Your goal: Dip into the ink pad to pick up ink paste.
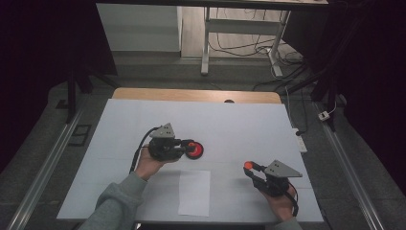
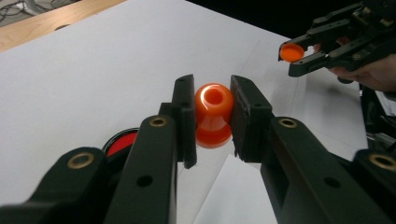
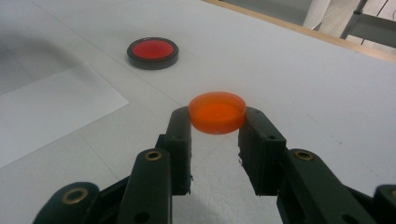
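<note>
The left gripper [image 2: 212, 119] clamps an orange bottle [image 2: 213, 114] just above and beside the red-and-black disc [image 1: 194, 149]; its open mouth seems to face outward, toward the other hand. The right gripper [image 3: 217, 128] pinches the orange cap [image 3: 217, 112] by its rim, well apart from the disc, flat side up.

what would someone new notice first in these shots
The bright orange plastic pieces stand out against the white table: a rounded orange plastic knob with a hole in its top is clamped in the left tongs, and a flat orange plastic disc is pinched in the right tongs. A round black puck with a red centre lies on the table beyond the disc.
</note>
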Demonstrator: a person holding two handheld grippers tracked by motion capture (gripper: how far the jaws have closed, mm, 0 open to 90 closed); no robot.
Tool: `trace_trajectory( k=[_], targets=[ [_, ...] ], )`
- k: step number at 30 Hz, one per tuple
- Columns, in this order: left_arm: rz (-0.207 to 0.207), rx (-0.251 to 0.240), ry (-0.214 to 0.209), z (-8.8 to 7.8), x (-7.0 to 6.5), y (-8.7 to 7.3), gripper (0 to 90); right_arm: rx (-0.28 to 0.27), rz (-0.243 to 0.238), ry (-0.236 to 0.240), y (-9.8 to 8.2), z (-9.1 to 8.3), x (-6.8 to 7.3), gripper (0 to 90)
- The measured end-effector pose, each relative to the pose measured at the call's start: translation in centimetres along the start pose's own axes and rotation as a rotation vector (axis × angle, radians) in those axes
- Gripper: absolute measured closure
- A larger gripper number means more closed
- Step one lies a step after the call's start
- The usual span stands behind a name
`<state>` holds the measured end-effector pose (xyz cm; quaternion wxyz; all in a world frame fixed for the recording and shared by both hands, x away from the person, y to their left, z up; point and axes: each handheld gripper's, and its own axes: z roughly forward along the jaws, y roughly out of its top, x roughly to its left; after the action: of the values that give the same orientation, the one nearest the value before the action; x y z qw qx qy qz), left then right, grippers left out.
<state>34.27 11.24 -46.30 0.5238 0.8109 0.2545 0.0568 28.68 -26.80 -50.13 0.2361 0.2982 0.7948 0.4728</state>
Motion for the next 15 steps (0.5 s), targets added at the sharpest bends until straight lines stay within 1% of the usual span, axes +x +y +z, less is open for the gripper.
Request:
trace_trajectory(
  k=[8,15],
  targets=[
    [0.005,0.008,-0.035,-0.20,-0.39,-0.16,72.6,0.000,-0.002,-0.001,-0.01,-0.01,-0.01,64.5],
    [0.008,0.021,-0.051,-0.01,-0.64,-0.31,72.6,0.002,-0.002,0.000,-0.01,0.01,0.06,64.5]
  ],
)
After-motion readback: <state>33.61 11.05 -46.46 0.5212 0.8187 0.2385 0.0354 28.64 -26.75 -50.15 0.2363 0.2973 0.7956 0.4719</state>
